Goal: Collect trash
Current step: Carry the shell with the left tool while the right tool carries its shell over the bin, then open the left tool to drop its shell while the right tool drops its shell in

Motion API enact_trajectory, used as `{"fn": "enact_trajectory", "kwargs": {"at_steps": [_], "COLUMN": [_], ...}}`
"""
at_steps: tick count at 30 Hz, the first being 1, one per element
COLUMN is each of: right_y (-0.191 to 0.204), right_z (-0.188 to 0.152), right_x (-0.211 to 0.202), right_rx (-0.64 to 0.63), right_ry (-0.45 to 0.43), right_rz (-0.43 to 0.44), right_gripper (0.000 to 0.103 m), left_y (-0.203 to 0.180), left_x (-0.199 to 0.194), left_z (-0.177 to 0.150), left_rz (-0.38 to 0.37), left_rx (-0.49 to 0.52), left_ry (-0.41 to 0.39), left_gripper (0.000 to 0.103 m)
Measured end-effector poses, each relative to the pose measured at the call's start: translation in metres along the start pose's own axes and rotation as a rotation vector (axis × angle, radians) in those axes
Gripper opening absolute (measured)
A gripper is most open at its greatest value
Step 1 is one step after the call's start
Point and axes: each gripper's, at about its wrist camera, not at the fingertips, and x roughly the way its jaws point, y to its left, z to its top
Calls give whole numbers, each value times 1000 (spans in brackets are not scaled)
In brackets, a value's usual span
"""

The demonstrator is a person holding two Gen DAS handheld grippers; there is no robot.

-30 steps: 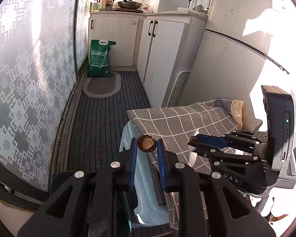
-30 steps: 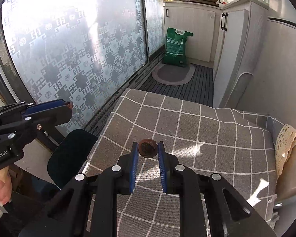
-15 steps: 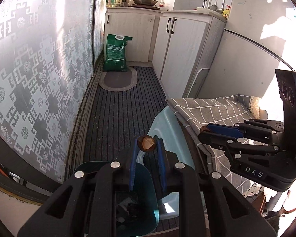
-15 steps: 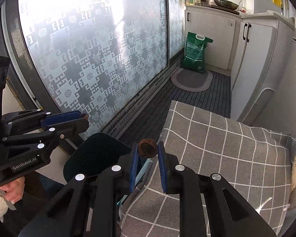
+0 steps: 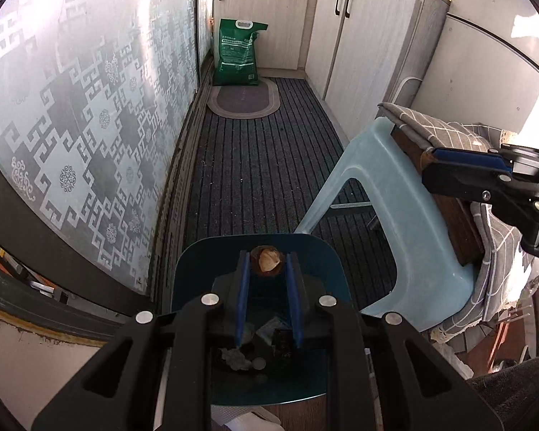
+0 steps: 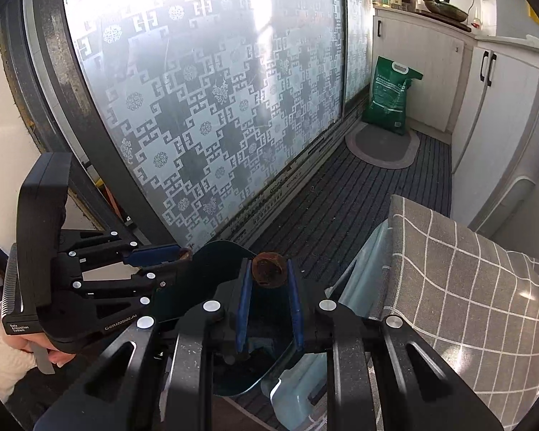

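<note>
While I read the left wrist view, the left tongs (image 5: 267, 267) stand narrow, clamped on a brown shell scrap (image 5: 266, 259) at their tips. Directly below them lies the open teal bin (image 5: 197, 262), with litter at its bottom, so I judge the release to be a straight drop. The right tongs (image 5: 434, 160) show at the right edge, beside the pale blue stool (image 5: 395, 194).

From the right wrist view, the right tongs (image 6: 268, 269) grip a dark round scrap (image 6: 268, 265) over the bin's near rim. The left tongs sit left of it, nearer the bin's centre.
</note>
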Motion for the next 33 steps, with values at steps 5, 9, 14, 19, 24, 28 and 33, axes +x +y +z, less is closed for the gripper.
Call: {"fn": "enact_trajectory", "kwargs": {"at_steps": [5, 9, 14, 19, 24, 28, 33], "right_y": [12, 20, 27, 27, 30, 36, 41], "right_z": [1, 1, -1, -5, -9, -15, -25], "right_x": [14, 26, 42, 60, 78, 90, 108], "right_rx": [-11, -12, -12, 10, 11, 2, -10], "right_ry": [35, 65, 110, 164, 208, 244, 298], "right_rz": [6, 10, 18, 21, 25, 24, 25], "right_gripper": [19, 19, 19, 19, 19, 19, 19], "left_y": [5, 4, 7, 13, 17, 20, 27], "left_x": [20, 36, 51, 56, 50, 38, 19], "left_z": [-19, -36, -49, -55, -55, -49, -39], "left_rz": [-12, -3, 5, -2, -18, -29, -44], "left_rx": [2, 29, 42, 42, 35, 19, -18], "left_ry": [81, 143, 203, 220, 204, 173, 116], "left_gripper": [22, 22, 22, 26, 26, 22, 16]}}
